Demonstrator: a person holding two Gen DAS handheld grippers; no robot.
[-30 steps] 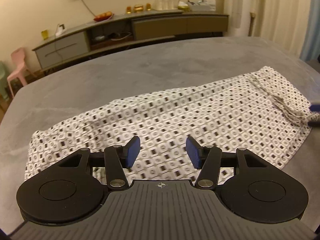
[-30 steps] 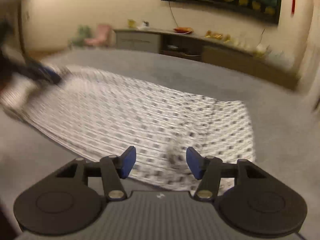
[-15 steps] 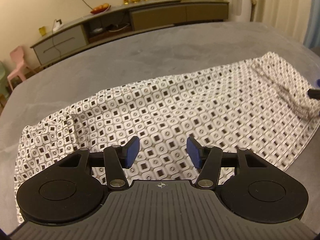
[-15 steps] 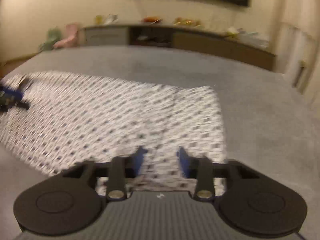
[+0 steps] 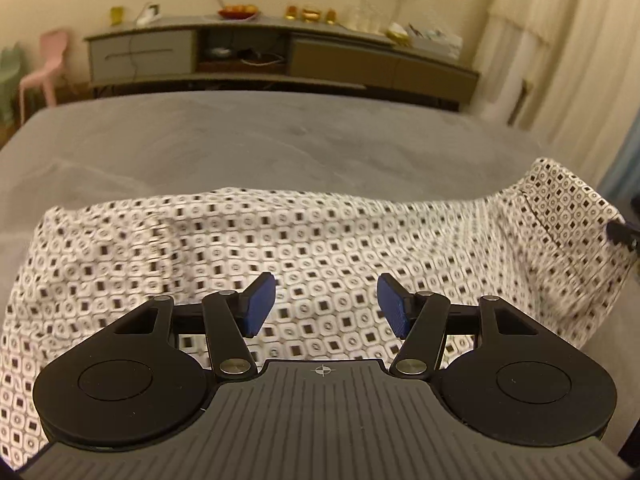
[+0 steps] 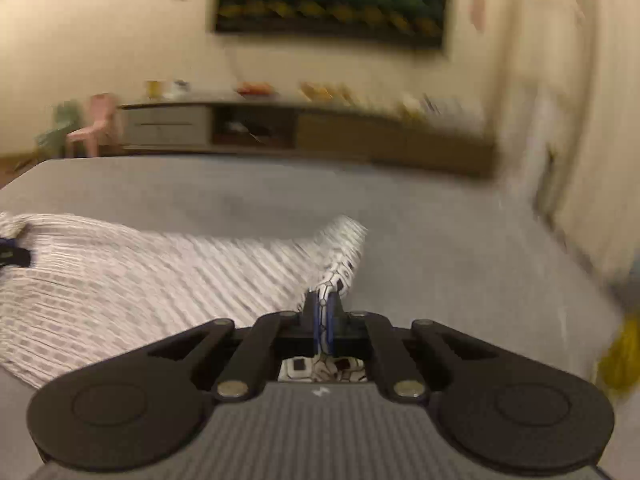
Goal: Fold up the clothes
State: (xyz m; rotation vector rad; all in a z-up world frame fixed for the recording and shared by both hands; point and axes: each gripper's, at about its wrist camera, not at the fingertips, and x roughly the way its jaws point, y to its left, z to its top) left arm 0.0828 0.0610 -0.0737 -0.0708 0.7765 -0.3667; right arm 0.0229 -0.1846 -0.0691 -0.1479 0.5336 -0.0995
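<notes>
right gripper (image 6: 323, 316) fingers pinching garment (image 5: 320, 248) end | left gripper (image 5: 326, 304) fingers spread, directly over cloth | long axis left-right on table (image 5: 240, 140)

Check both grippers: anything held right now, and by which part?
The right gripper is shut on the patterned garment, pinching its right-hand edge. The left gripper is open above the cloth, holding nothing.

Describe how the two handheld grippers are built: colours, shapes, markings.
The left gripper and right gripper look alike: black linkage bars with silver rivets, two round black discs, and a ribbed grey body with a small white mark. Their fingers carry blue ribbed pads. No cables or sleeves are visible.
</notes>
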